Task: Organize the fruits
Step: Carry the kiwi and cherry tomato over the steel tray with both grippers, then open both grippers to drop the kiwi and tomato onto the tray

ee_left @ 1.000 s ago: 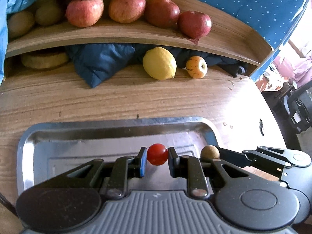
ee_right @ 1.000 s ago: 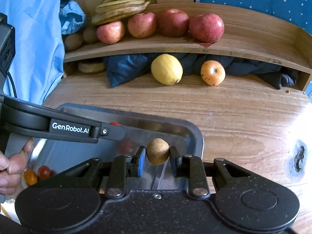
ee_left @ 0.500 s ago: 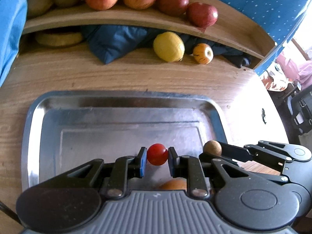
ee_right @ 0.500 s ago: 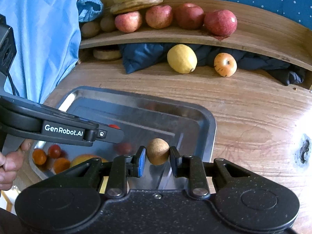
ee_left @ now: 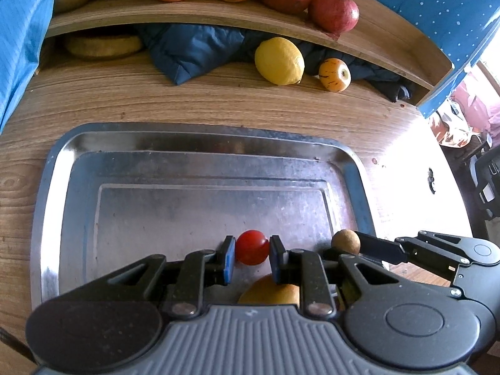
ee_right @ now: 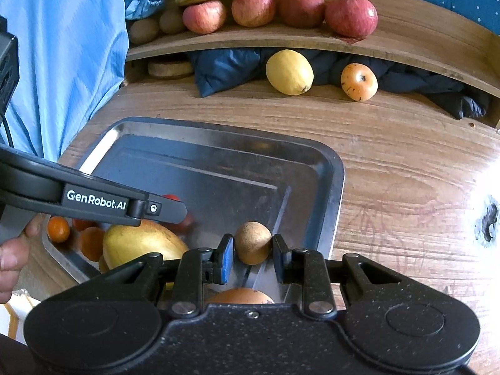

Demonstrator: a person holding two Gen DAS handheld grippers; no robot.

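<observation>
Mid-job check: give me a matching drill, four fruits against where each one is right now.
Things:
1. cherry tomato
2. brown round fruit
3. lemon
4. red apples

Places:
A. on the wooden shelf
B. in the right claw
C. on the table under the shelf
D. in the left claw

Pairs: 1-D, 2-B, 3-C, 4-A

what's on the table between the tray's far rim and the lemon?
Nothing: in both wrist views only bare wooden table runs from the metal tray's far rim to the lemon. The dark blue cloth lies off to the lemon's left.
</observation>
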